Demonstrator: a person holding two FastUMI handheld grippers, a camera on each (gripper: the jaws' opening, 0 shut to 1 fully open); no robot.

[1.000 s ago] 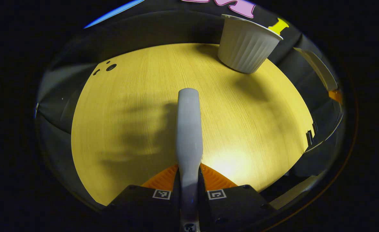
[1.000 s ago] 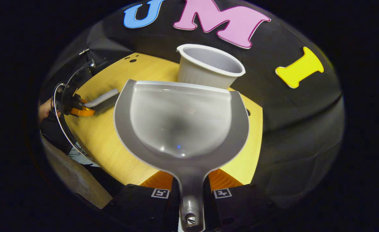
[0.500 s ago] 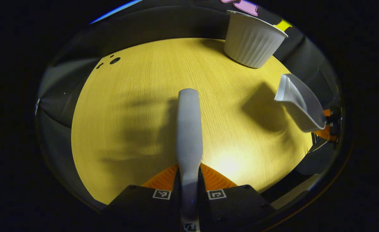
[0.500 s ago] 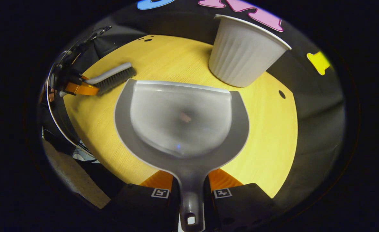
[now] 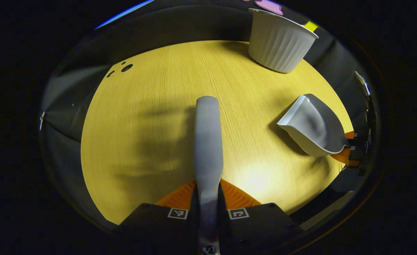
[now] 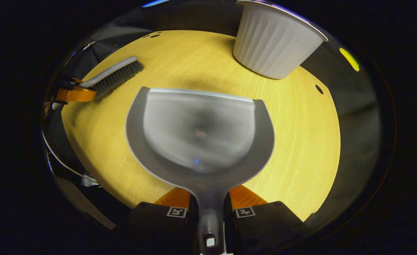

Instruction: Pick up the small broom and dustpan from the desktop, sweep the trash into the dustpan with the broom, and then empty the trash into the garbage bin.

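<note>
One broom [image 5: 208, 141] runs straight ahead from the left gripper [image 5: 208, 193], whose jaws are clamped on its handle. One dustpan [image 6: 199, 136] spreads out just ahead of the right gripper [image 6: 210, 200], whose jaws are closed on the dustpan's handle. One white ribbed garbage bin [image 6: 274, 44] stands upright well beyond the dustpan's lip, on the one wooden desktop [image 6: 300, 141].
</note>
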